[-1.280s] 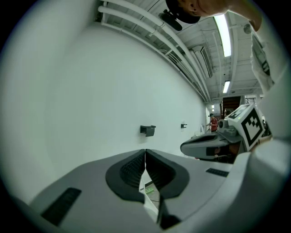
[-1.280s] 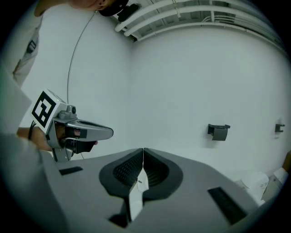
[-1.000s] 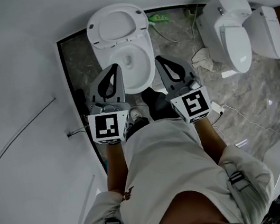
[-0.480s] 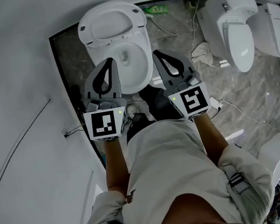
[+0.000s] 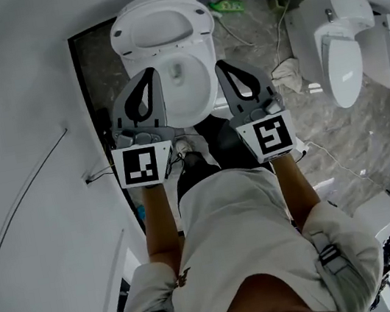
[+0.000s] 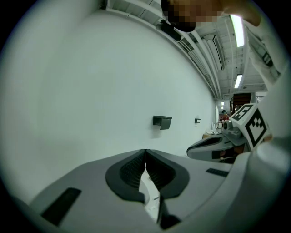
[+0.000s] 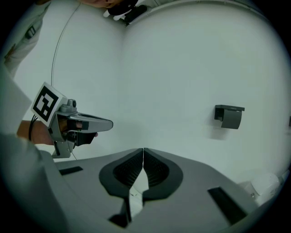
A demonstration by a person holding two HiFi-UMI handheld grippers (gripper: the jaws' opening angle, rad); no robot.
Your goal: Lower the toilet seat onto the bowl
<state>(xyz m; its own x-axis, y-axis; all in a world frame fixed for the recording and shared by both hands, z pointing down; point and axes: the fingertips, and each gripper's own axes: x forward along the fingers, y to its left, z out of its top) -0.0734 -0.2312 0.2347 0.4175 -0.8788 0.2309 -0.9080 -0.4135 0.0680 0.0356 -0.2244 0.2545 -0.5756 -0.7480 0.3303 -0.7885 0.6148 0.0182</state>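
The white toilet stands at the top of the head view, its seat point(image 5: 160, 29) raised and leaning back over the open bowl point(image 5: 190, 92). My left gripper point(image 5: 152, 72) hangs over the bowl's left rim and is shut with nothing held. My right gripper point(image 5: 220, 65) hangs beside the bowl's right rim, also shut and empty. Neither touches the seat. In the left gripper view the shut jaws point(image 6: 145, 150) face a bare white wall, with the right gripper point(image 6: 218, 144) alongside. The right gripper view shows its shut jaws point(image 7: 143, 149) and the left gripper point(image 7: 84, 124).
Two more white toilets point(image 5: 342, 51) stand at the right on the grey marble floor point(image 5: 340, 133), with cables and a crumpled rag point(image 5: 286, 73) between. A white wall point(image 5: 15, 108) runs close on the left. A dark holder point(image 7: 229, 116) is mounted on the wall ahead.
Both grippers have moved forward and down together, from in front of the bowl to alongside its rim. Their jaws have stayed shut.
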